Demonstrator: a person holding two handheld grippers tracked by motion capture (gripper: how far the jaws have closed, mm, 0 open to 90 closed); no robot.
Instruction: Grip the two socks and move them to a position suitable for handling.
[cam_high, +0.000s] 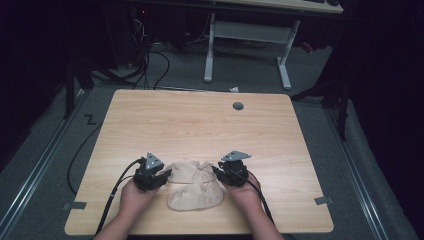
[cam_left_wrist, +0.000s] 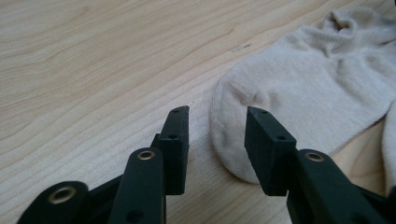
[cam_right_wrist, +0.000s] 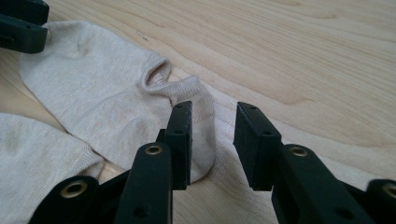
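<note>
Room: dim, grey carpet, cables and a white desk frame beyond the light wooden table (cam_high: 200, 120).
Left gripper (cam_high: 152, 175): held in the person's left hand at the near table edge, at the left end of the socks. In the left gripper view its jaws stand parted with nothing clamped; the rounded toe end of the upper sock lies between and just beyond the pads (cam_left_wrist: 177, 140).
Upper sock: beige knit ankle sock (cam_high: 192, 171), flat on the table between the two grippers, cuff opening toward the right.
Lower sock: second beige ankle sock (cam_high: 196, 197), just nearer the person, its upper edge touching or overlapping the first; I cannot tell which.
Right gripper (cam_high: 231, 172): in the right hand at the right end of the socks. Jaws released, empty; in the right gripper view the heel and cuff end of the upper sock (cam_right_wrist: 116, 102) sits at the left pad.
Step, judged: the upper sock lies laid out; both grippers are free of it.
Doing it well: lift both grippers straight off without dragging the knit, check no loop catches a pad, then square the lower sock against the upper before pairing.
</note>
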